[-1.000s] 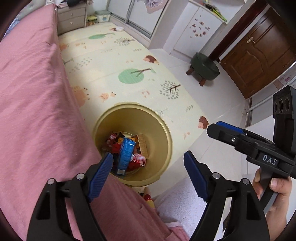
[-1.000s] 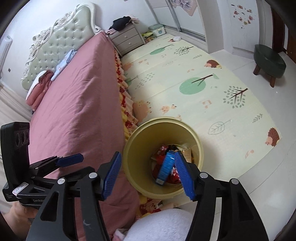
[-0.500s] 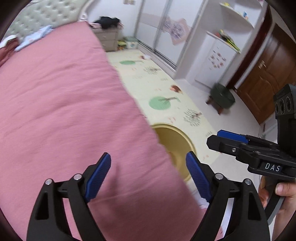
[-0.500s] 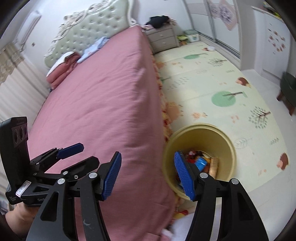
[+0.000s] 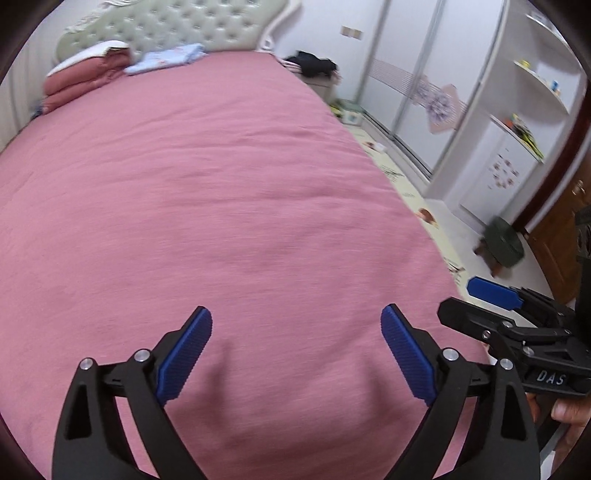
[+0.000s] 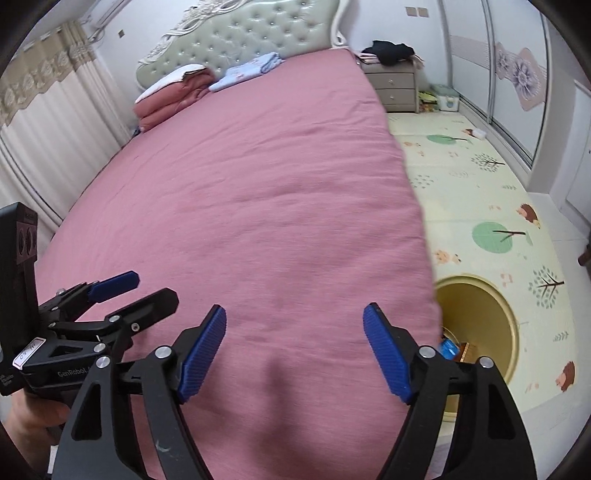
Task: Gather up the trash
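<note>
My left gripper [image 5: 295,314] hangs over the pink bed cover [image 5: 221,184], its jaws opening with nothing between them. My right gripper [image 6: 294,312] is beside it over the same cover [image 6: 258,184], jaws also opening and empty. Each gripper shows in the other's view: the right gripper [image 5: 476,306] at the right edge, the left gripper [image 6: 140,291] at the left. A yellow bin [image 6: 476,306] stands on the floor by the bed's side. A blue packet [image 6: 448,347] and other wrappers lie inside it. I see no loose trash on the bed.
A folded pink quilt [image 6: 173,92] and a light blue cloth [image 6: 251,68] lie by the padded headboard [image 6: 240,33]. A nightstand [image 6: 395,86], a patterned play mat [image 6: 480,177], a green stool [image 5: 502,242] and wardrobes [image 5: 436,74] lie to the right.
Both views have swung up from the bin to the bed. The bin has left the left wrist view and slid to the right wrist view's edge. Both pairs of jaws stand wider.
</note>
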`<state>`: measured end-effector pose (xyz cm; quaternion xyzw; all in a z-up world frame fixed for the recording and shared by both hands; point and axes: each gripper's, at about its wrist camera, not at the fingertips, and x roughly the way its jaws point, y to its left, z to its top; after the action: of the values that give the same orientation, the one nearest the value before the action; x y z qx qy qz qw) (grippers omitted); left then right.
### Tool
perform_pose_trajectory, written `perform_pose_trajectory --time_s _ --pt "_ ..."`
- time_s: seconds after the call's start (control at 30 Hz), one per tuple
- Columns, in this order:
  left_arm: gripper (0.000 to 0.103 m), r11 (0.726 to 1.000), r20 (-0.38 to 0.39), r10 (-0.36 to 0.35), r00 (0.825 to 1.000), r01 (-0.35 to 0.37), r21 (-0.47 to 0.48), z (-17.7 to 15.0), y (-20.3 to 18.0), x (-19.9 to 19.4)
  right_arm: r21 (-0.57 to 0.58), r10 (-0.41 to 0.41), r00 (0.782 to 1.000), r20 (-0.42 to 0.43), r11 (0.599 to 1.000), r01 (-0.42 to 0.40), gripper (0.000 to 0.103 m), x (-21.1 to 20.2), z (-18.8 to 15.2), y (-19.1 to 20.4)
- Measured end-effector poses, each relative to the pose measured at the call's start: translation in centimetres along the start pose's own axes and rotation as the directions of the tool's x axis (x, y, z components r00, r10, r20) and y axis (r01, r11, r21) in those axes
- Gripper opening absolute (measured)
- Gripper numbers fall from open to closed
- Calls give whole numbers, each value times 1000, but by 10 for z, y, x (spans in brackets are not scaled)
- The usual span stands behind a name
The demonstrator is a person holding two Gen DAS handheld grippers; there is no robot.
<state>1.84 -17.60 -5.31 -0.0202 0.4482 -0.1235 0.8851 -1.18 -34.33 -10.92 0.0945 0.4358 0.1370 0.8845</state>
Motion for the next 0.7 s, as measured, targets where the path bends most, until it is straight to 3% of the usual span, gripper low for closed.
perform_pose_trajectory --time_s 0.4,0.7 --pt "99 991 92 121 988 -114 -74 -15 51 -31 -41 -3 999 39 999 4 87 11 -4 43" --pt "99 984 153 150 977 -132 -117 -22 62 -53 -72 -15 990 141 997 26 91 -3 -3 59"
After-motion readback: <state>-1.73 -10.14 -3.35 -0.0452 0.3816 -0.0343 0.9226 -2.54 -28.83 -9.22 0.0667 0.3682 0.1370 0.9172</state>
